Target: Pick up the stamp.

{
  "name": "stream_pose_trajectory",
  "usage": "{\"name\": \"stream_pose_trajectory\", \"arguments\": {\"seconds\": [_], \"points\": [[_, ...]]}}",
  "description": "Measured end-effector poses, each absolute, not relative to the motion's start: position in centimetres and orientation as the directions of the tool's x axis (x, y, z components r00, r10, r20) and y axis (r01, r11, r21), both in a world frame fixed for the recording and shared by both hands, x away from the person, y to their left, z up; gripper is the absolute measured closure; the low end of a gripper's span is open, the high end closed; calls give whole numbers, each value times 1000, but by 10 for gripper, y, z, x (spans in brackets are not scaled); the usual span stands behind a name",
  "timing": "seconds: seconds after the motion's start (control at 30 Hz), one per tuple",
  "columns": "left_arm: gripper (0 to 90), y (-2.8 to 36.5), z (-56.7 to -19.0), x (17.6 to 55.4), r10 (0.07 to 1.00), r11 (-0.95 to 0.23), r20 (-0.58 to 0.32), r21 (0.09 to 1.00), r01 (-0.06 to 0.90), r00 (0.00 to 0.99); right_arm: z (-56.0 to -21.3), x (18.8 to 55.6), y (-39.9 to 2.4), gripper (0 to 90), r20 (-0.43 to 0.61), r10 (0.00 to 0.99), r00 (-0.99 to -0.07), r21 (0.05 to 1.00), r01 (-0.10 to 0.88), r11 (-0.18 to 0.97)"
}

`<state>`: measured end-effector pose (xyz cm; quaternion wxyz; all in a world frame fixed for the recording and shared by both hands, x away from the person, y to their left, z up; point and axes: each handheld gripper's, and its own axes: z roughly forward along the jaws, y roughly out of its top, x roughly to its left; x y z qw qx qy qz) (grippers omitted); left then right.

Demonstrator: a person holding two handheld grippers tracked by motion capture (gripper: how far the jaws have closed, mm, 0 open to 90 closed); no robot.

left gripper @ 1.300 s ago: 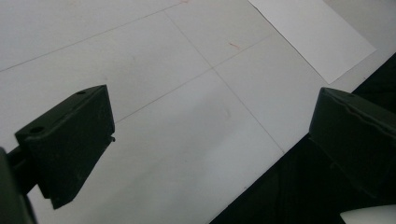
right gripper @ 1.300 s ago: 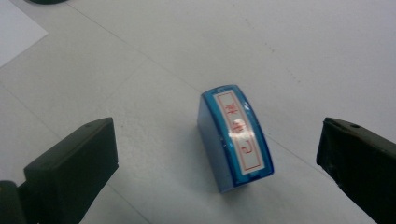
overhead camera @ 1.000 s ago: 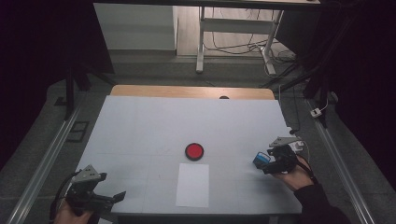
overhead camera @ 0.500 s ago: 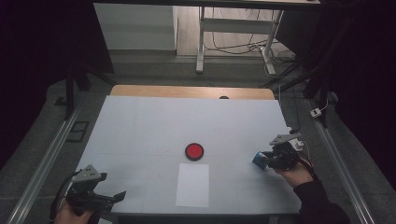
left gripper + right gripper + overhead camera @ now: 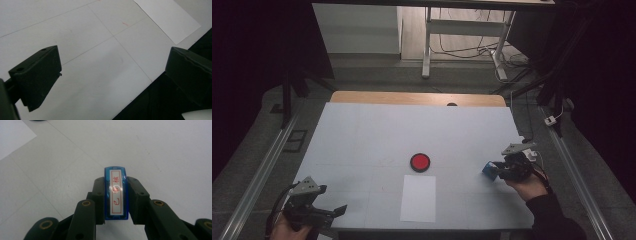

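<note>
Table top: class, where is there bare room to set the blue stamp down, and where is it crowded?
Bare: the far half of the table beyond the red pad; the strip between the paper and the right gripper, shut on the stamp. Crowded: pad and paper, mid-table.

The right hand-held gripper [image 5: 115, 195] has just clamped its jaws onto the blue stamp [image 5: 116, 192] between them

A lab-like recording room; white gridded table [image 5: 362, 135] between metal rails [image 5: 257, 180], cables [image 5: 462, 50] on floor
</note>
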<state>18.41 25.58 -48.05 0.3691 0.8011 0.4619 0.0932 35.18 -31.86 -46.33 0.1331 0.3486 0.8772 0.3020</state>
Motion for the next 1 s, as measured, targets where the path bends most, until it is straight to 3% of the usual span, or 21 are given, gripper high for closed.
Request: {"name": "stream_pose_trajectory", "arguments": {"seconds": [1.0], "points": [[14, 253, -481, 185, 787, -334, -187, 672, 661, 588, -430, 325, -281, 698, 29, 629, -777, 719, 453, 528]]}}
